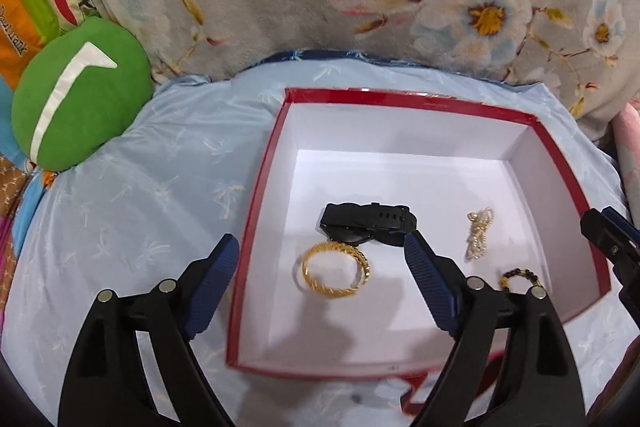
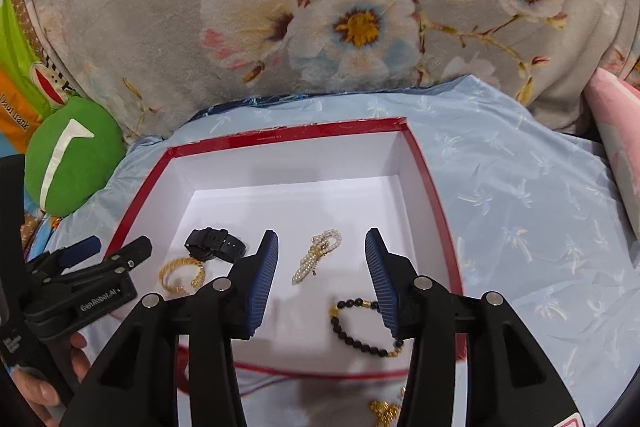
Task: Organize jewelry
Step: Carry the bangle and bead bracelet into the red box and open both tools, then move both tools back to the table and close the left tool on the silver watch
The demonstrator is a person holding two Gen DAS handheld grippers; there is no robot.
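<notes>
Both grippers are hanging open and empty over the red cardboard box with white inside [image 2: 436, 195], the left gripper [image 1: 320, 291] above the gold twisted bangle [image 1: 335, 271] and the right gripper [image 2: 322, 283] above the black bead bracelet [image 2: 366, 327], so more jewelry is probably needing picking up next

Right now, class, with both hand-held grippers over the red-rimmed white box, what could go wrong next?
1. The gold twisted bangle lies against the black strap watch; lifting one may drag the other.
2. A small gold piece sits outside the red-rimmed white box, easily overlooked.
3. The right hand-held gripper, open, may snag the black beaded bracelet under its fingertip.
</notes>
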